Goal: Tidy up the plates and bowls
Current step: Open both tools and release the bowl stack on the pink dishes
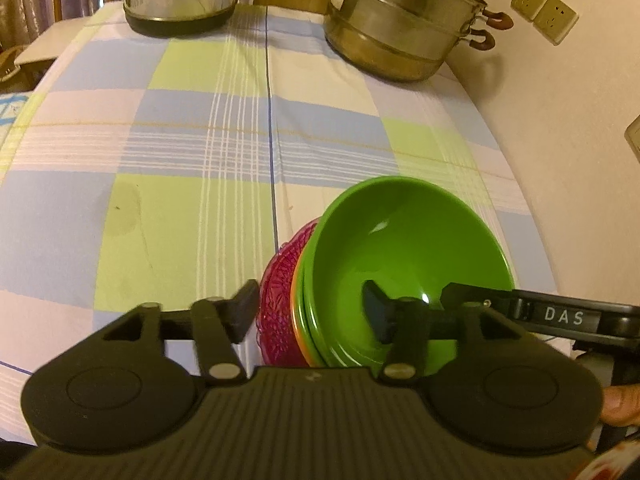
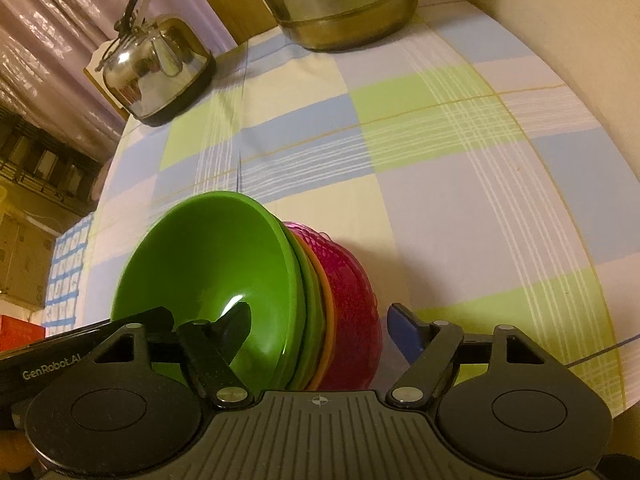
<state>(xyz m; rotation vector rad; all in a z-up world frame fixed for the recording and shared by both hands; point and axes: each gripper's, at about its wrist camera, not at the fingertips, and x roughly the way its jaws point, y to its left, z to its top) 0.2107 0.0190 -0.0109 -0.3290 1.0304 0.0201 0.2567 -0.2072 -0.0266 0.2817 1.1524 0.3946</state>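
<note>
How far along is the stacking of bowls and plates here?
Looks nearly done: the green bowl sits nested on a green and orange piece and the red patterned bowl. Both tools, left and right, straddle the stack's walls, open, gripping nothing. Left: withdrawing them.

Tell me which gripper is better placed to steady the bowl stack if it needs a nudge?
Either, roughly. The left gripper and right gripper both straddle the stack's rims, jaws open, one finger inside the green bowl, one outside the pink bowl.

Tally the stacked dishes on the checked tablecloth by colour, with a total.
Green plastic bowls: 2
Orange plastic dish, only its rim showing: 1
Magenta patterned translucent bowl: 1
Total: 4
</note>
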